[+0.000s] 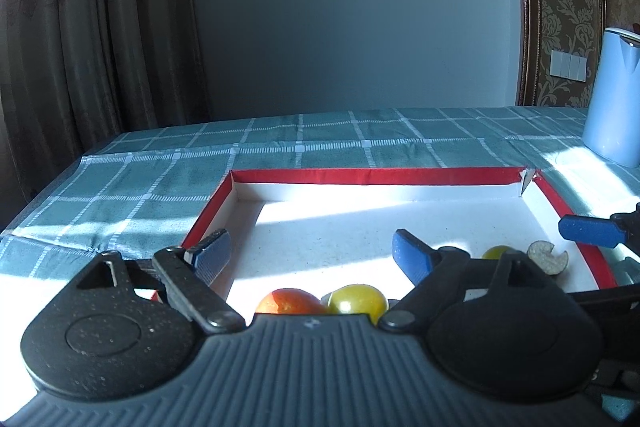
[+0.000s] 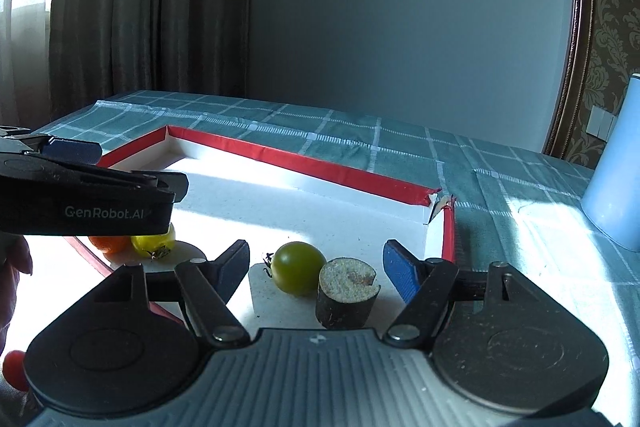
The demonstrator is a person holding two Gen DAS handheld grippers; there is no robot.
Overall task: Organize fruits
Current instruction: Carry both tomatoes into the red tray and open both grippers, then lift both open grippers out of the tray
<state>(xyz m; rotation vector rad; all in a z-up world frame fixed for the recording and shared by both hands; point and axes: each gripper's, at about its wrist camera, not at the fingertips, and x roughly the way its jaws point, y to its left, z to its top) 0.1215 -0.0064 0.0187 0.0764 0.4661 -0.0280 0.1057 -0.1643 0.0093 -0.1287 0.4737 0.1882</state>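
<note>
A shallow red-rimmed white tray point(image 1: 360, 175) point(image 2: 304, 163) lies on the checked tablecloth. In it lie an orange tomato point(image 1: 290, 302) point(image 2: 109, 243), a yellow tomato point(image 1: 357, 299) point(image 2: 154, 241), a green tomato point(image 2: 298, 267) point(image 1: 498, 252) and a round dark-skinned cut piece point(image 2: 347, 293) point(image 1: 546, 258). My left gripper point(image 1: 312, 253) is open and empty, just above the orange and yellow tomatoes. My right gripper point(image 2: 316, 267) is open and empty, with the green tomato and the cut piece between its fingers. The left gripper's body shows in the right wrist view point(image 2: 80, 195).
A pale blue kettle point(image 1: 614, 99) point(image 2: 616, 187) stands on the cloth to the right of the tray. A small red fruit point(image 2: 14, 369) lies outside the tray at the lower left. Curtains hang at the left, a wall behind the table.
</note>
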